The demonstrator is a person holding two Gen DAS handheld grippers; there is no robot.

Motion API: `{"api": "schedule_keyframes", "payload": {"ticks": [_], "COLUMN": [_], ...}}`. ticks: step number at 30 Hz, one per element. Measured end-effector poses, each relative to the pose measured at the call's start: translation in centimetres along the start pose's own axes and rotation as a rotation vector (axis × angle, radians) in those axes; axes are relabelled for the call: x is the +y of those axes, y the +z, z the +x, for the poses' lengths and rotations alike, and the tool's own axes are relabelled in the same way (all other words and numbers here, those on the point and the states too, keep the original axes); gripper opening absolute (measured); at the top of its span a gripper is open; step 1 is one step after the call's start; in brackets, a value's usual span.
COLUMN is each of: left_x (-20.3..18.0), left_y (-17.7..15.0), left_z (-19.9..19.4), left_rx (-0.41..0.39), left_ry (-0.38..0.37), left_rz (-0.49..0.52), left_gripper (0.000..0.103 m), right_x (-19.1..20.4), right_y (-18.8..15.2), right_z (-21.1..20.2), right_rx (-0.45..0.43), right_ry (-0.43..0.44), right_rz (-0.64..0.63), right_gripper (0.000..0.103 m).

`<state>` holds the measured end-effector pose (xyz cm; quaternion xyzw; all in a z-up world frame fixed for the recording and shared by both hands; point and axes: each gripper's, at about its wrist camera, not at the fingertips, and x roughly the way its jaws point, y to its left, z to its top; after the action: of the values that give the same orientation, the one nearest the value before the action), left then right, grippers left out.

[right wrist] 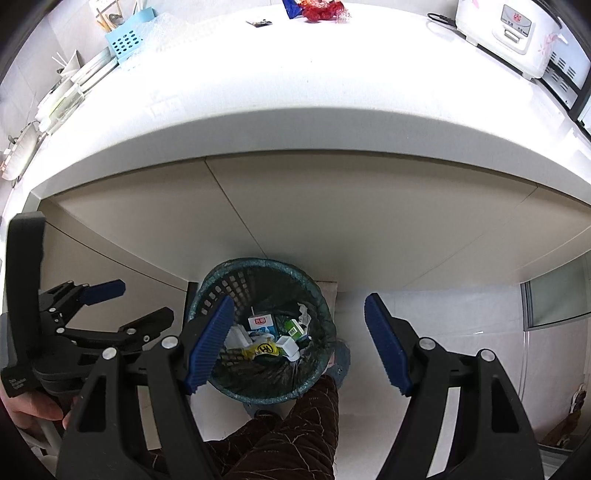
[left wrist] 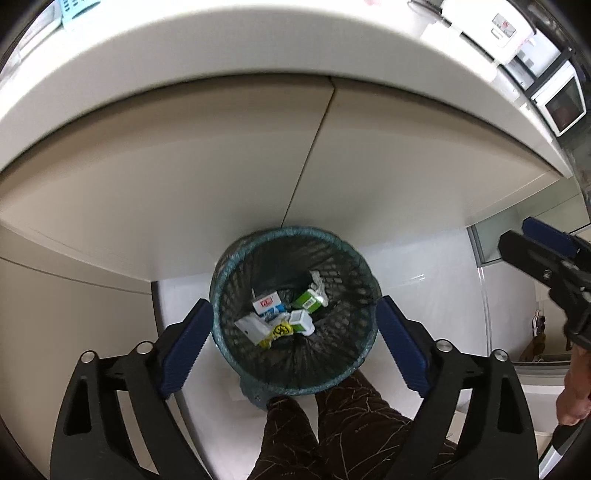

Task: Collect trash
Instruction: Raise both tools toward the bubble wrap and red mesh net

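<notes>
White counter [right wrist: 295,122], bin [right wrist: 317,295], red-labelled carton [right wrist: 261,322]

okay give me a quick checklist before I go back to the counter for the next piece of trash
1. Left gripper empty, jaws wide: ok.
2. Right gripper empty, jaws apart: ok.
3. Cartons and wrappers lying inside the bin: ok.
4. Bin upright, liner over rim: ok.
5. Trash left on the counter: red wrapper at far edge, not ok.
6. Floor behind the bin free of dropped bits: cannot tell.
</notes>
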<state>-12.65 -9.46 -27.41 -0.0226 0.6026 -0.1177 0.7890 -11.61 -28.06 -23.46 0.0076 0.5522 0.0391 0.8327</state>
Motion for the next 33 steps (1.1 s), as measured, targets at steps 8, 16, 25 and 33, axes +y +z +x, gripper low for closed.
{"api": "schedule_keyframes", "payload": {"ticks": [8, 16, 25, 33], "left_x": [0.5, 2.2, 4.8, 6.8], "left_y": [2.4, 5.9, 12.7, 18.9], "left_z": [-4.8, -9.1, -11.4, -11.6], "left_rx": [-0.114, -0.197, -0.249, -0.253], "left_ry": [0.017, 0.06, 0.125, 0.179], "left_rz": [0.007, -0.02, -0.093, -0.188], "left_gripper": [0.097, 0.097, 0.097, 0.097], "right_x": [0.0, -0.3, -1.4, -3.6], "right_y": [2.2, 6.6, 14.3, 21.9], "right_z": [-1.7, -4.2, -5.7, -4.4], "right_rx": [-0.062, -0.159, -0.23, -0.24], "right_ry": [-0.003, -0.034, -0.038, -0.028], "right_rz": [0.015, 0.009, -0.011, -0.028], "right_gripper": [0.07, 0.081, 0.088, 0.088]}}
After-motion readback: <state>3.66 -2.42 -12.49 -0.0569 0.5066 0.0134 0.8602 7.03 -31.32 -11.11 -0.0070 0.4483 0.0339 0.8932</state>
